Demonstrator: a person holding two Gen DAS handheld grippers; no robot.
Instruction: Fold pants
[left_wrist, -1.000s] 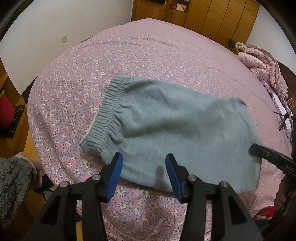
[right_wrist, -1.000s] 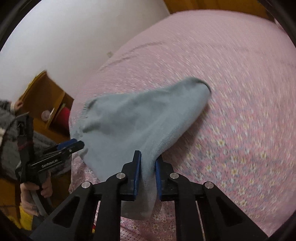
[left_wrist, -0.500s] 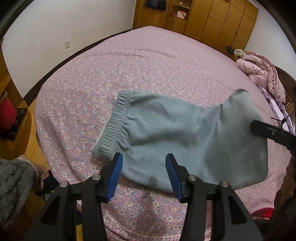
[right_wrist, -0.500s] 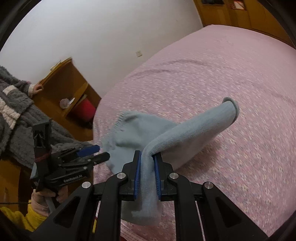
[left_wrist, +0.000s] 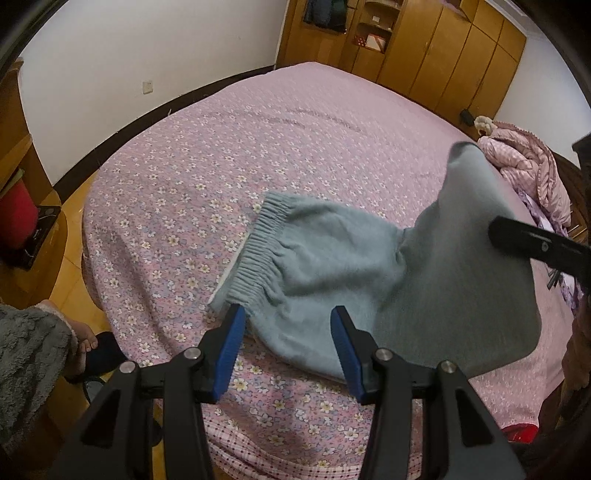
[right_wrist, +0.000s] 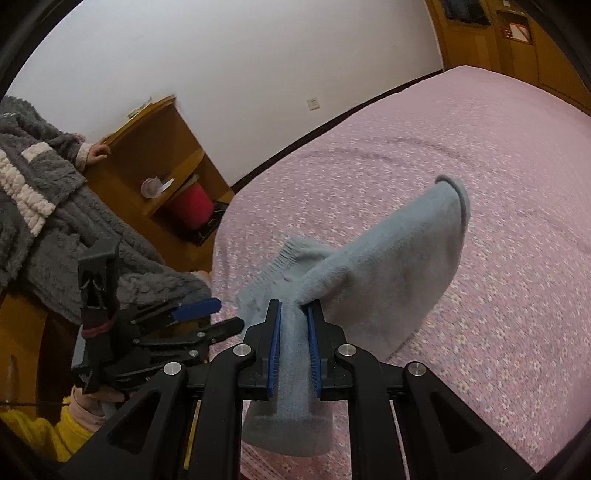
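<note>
Pants (left_wrist: 325, 266), grey-blue and soft, lie near the front edge of the bed (left_wrist: 258, 147), and the fold is midway: the leg end is raised off the cover while the waistband (left_wrist: 255, 251) rests flat on it. Nearest in the right wrist view, the right claw (right_wrist: 294, 347) is clamped on a bunch of the leg fabric, a flap hanging below its blue pads (right_wrist: 275, 347) and the rest of the leg sloping up and away from them. The left claw (left_wrist: 286, 350) hovers just short of the near hem beside the waistband, its two fingers wide apart and holding nothing. In my judgement the next move calls for carrying the lifted leg across toward the waistband and laying it down edge to edge, with the left claw pinning the near corner so the cloth does not drag. Farther off, a wardrobe (left_wrist: 443, 55) lines the back wall.
</note>
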